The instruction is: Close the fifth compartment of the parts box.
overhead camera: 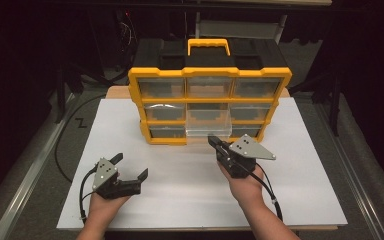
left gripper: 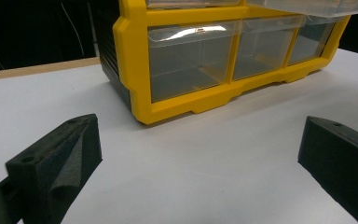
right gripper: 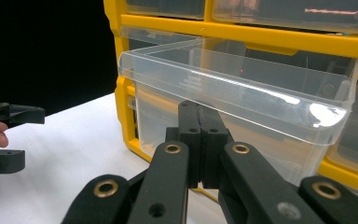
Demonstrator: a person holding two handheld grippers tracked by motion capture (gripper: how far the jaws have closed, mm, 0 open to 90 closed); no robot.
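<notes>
Clear drawer (right gripper: 233,88) of the yellow organizer (overhead camera: 210,75) at the counter's far edge sits partly pulled out; right tool (overhead camera: 216,142) clenched, tips against the drawer front, nothing gripped; left tool (overhead camera: 130,167) released, idle near front-left corner; pushing it home probably remains.

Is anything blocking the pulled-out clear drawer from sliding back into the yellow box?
Nothing visible blocks it. The clear drawer sticks out of the middle of the yellow box, lined up with its own slot. The right gripper, shut, sits at the drawer's front, just under its rim.
</notes>
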